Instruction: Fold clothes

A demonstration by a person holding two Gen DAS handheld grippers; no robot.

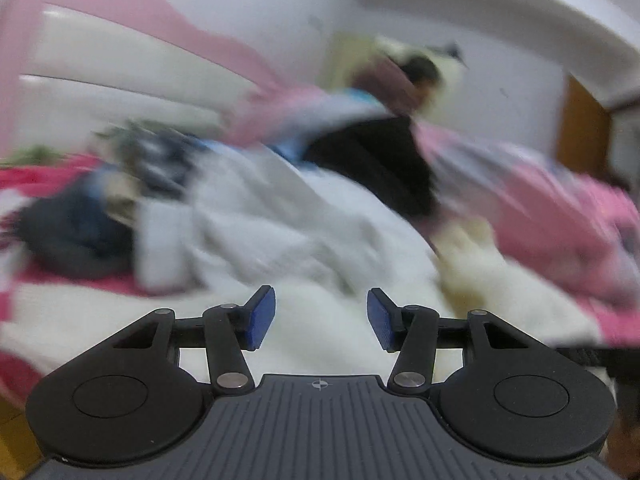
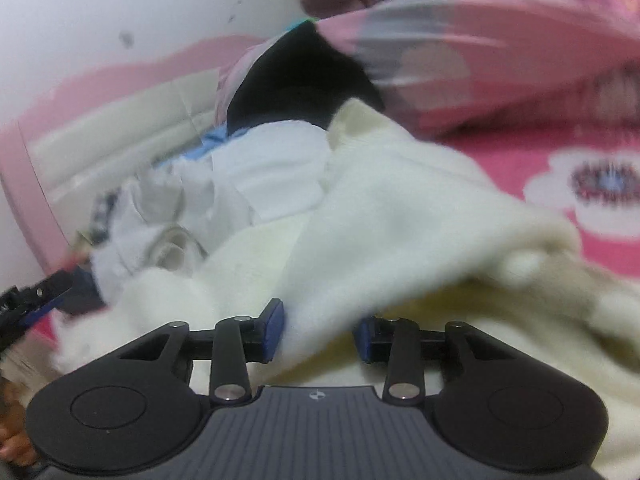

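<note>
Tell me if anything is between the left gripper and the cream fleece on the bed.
Nothing visible blocks it. The left gripper is open and empty, with the cream fleece lying right under and ahead of its pads. The pile of white, dark and pink clothes sits farther back, beyond the fleece.

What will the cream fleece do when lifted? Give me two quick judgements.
Probably floppy: the cream fleece already droops in soft folds over the right gripper. Likely light but bulky, given its thick fluffy pile. It should not slip easily, since the nap looks grippy.

A pink flowered bed (image 2: 520, 168) carries a cream fleece garment (image 2: 400, 220) and piled clothes (image 1: 248, 216).
</note>
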